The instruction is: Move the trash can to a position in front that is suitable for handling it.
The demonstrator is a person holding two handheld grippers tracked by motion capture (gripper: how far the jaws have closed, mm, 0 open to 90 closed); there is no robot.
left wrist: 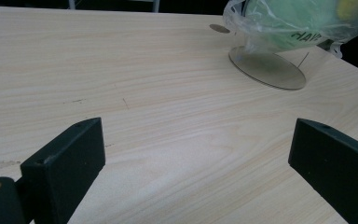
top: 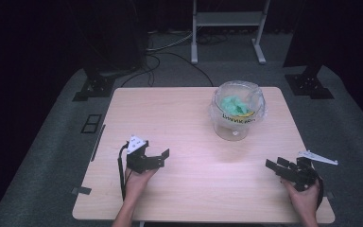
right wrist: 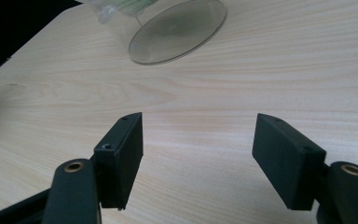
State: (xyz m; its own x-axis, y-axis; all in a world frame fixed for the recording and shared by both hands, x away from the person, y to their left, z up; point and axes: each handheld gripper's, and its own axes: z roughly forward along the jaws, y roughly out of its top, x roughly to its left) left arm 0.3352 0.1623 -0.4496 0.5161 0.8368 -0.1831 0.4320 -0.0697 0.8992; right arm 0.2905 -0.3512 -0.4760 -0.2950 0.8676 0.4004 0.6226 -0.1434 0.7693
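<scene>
Both hand-held grippers, left [top: 158,157] and right [top: 276,166], gape empty, well short of the upright jar [top: 237,111]; the right sits nearer.

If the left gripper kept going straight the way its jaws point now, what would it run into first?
Bare table lies ahead of the open left gripper. The clear container, lined with a plastic bag, stands up and to the right in the left gripper view, so a straight path probably passes left of it; depth is hard to judge.
</scene>
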